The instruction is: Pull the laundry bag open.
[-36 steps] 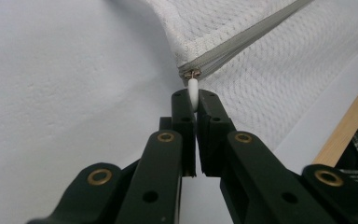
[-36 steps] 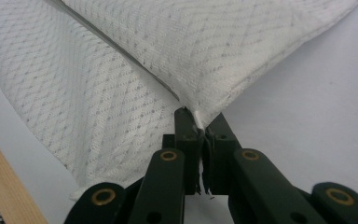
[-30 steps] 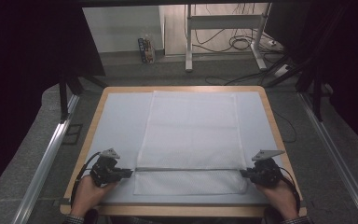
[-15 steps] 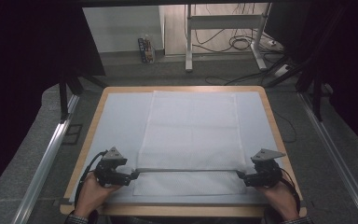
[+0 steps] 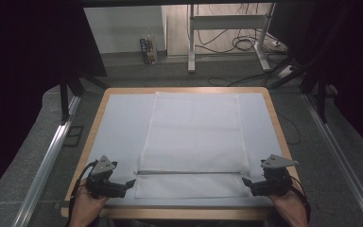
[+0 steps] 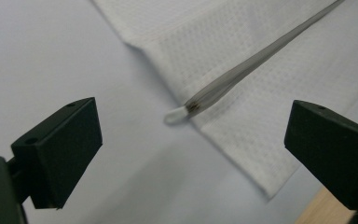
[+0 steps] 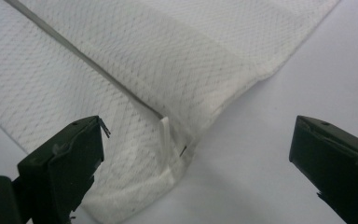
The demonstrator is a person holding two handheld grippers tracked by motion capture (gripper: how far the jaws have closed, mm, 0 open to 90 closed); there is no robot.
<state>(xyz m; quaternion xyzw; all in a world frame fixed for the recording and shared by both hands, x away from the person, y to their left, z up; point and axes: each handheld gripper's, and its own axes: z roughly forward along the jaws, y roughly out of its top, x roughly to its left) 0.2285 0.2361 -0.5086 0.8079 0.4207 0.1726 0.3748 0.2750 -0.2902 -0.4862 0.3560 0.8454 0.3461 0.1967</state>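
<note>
White mesh cloth (image 5: 193,142) lies flat and spread along the middle of the counter (image 5: 118,127), long side running away from the person, near edge short of the counter's front rim. A thin grey rod (image 5: 189,172) lies across it near the front, with a strip of cloth on the near side of it; whether it runs through a hem or rests on top cannot be told. Left gripper (image 5: 128,183) sits off the cloth's near left corner, jaws just been opening and now spread wide, nothing between them; in the left gripper view the rod's white-capped end (image 6: 177,114) lies on the bare mat ahead, untouched. Right gripper (image 5: 246,182) mirrors it at the near right corner, jaws likewise just opened, empty; in the right gripper view a small white tab (image 7: 166,135) stands at the cloth's edge. Judgement: the cloth looks light, soft and limp, likely to sag and wrinkle if lifted from one point, so both corners need taking together. The rod looks stiff and slim, the natural hold being its two ends, though it may roll or slip from the pads. Counter surface is smooth; cloth could slide. Around: wooden rim, metal rails (image 5: 52,156) to each side, cables on the floor beyond. Nothing stands between grippers and cloth.
</note>
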